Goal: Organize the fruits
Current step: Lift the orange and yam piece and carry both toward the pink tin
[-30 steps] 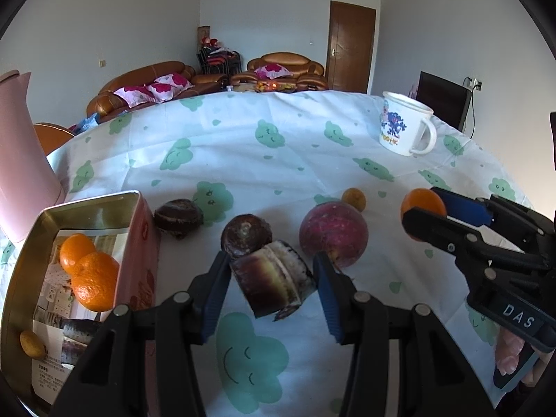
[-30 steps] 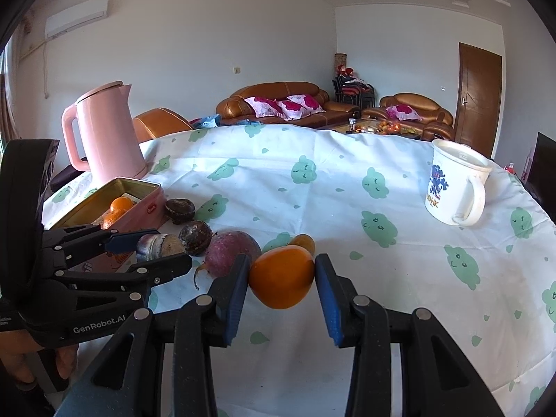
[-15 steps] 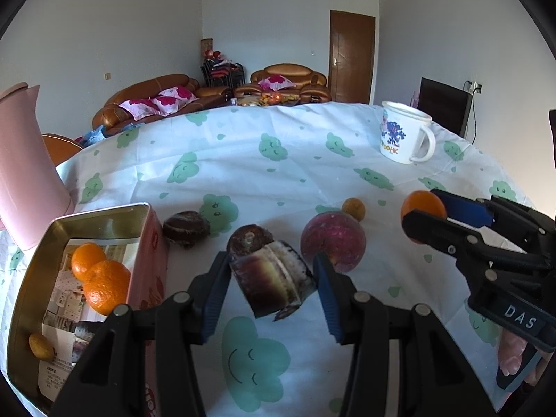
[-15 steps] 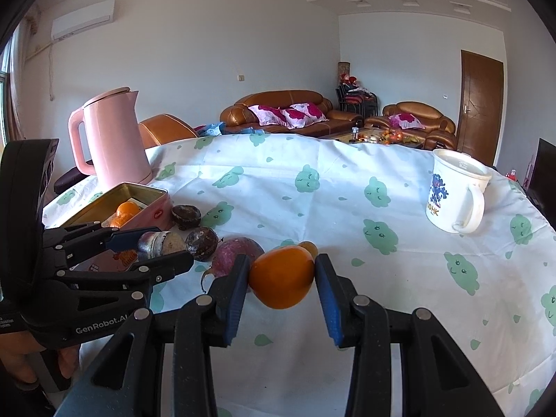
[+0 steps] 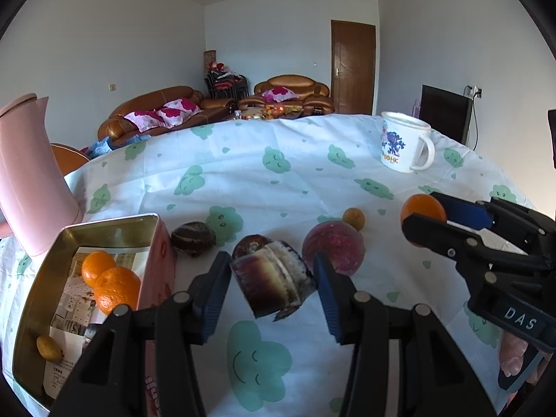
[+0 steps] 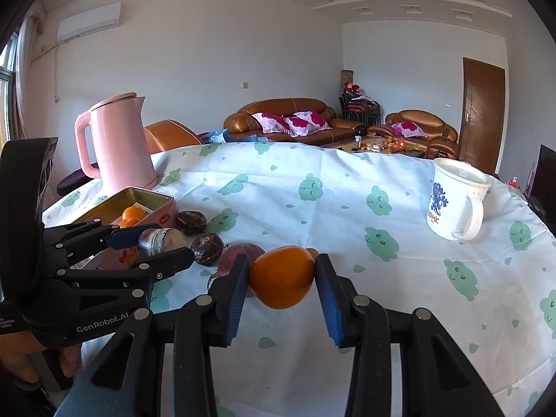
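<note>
My left gripper (image 5: 272, 279) is shut on a dark cut fruit piece (image 5: 274, 283) and holds it above the cloth, just right of the open pink tin (image 5: 158, 260). The tin holds two oranges (image 5: 111, 283) and a small yellow fruit (image 5: 48, 347). My right gripper (image 6: 281, 278) is shut on an orange (image 6: 283, 276), lifted above the table. On the cloth lie a purple round fruit (image 5: 333, 252), two dark fruits (image 5: 193, 238), (image 5: 250, 245), and a small orange fruit (image 5: 353, 218). The left gripper also shows in the right wrist view (image 6: 153, 243).
A pink kettle (image 6: 118, 142) stands behind the tin at the table's left. A white mug (image 6: 455, 205) stands far right. The table wears a white cloth with green clouds (image 5: 278, 180). Sofas and a door lie beyond.
Both grippers have risen a little and tilted up, each still holding its fruit. The fruits on the cloth have not moved.
</note>
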`<state>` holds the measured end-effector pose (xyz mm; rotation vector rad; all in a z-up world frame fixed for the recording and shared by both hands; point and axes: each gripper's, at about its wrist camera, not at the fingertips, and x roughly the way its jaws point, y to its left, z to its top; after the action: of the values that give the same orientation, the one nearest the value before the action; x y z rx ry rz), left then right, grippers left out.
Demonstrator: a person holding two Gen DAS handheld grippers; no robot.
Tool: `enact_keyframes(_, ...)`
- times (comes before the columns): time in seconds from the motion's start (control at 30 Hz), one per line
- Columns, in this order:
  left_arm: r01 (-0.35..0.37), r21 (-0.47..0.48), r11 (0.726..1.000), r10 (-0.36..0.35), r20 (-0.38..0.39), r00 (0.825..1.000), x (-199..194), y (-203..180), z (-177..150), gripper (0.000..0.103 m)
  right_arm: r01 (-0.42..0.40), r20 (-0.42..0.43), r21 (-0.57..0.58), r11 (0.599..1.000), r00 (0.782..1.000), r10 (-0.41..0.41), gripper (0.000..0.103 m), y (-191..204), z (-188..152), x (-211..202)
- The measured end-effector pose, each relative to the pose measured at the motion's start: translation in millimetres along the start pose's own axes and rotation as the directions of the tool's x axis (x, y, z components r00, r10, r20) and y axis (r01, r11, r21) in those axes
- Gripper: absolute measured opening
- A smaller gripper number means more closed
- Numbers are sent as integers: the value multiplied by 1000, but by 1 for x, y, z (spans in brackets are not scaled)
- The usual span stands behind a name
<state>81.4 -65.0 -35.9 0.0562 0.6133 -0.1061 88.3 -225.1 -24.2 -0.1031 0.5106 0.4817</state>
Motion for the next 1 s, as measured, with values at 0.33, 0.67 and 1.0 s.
enact_keyframes(0.33, -15, 7, 1000, 15, 41, 999, -8, -1, 0, 50, -7, 28, -3, 1000, 1000, 7, 41, 0, 0, -6)
enact_keyframes(0.67, -18, 2, 1000, 18, 80, 997, -16, 0, -1, 50, -13, 57, -5, 1000, 998, 14, 41, 1, -1, -12)
enact_keyframes(1.0, -19, -5, 1000, 20, 118, 993, -23, 1, -2, 50, -15, 86, -7, 1000, 996, 16, 41, 1, -1, -17)
